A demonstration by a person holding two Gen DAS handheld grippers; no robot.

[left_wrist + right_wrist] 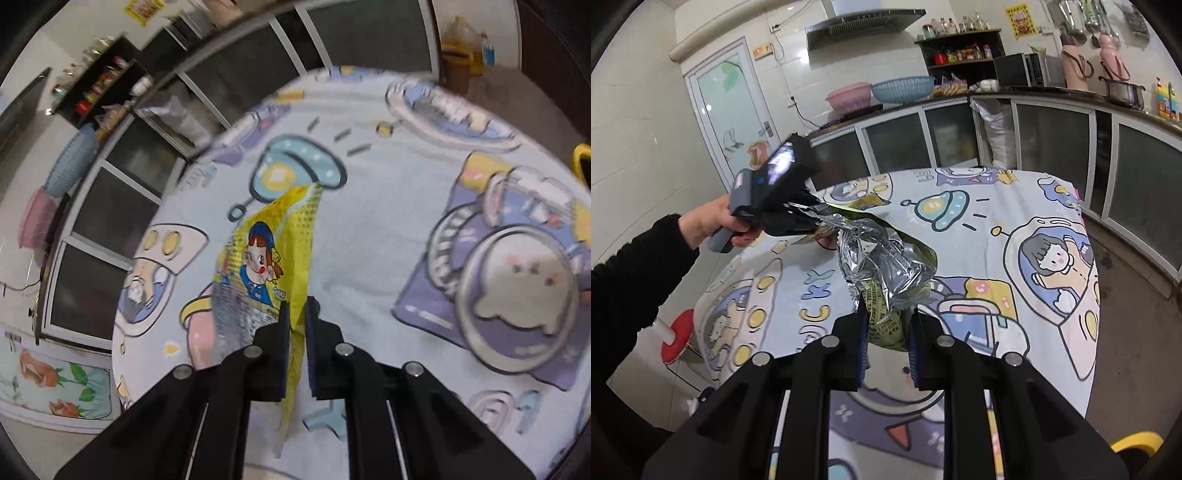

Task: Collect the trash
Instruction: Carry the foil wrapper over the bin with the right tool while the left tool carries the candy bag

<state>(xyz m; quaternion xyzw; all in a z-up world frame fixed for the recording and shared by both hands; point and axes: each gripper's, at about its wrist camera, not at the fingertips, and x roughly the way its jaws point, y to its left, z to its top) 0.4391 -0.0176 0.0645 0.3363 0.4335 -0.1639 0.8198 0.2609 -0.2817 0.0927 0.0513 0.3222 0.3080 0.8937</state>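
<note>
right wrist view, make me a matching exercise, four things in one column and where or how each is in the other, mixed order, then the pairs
Things
1. crumpled foil wrapper
2. yellow wrapper
3. blue basket
4. red stool

Places or states
A. on the kitchen counter, beside a pink basin
B. on the floor, left of the table
C. pinched by the left gripper
D. pinched by the right gripper, over the table

Pairs: 1-D, 2-C, 3-A, 4-B

Hand-held gripper [296, 308] pinching yellow wrapper [275, 254] above tablecloth [369, 236].
</note>
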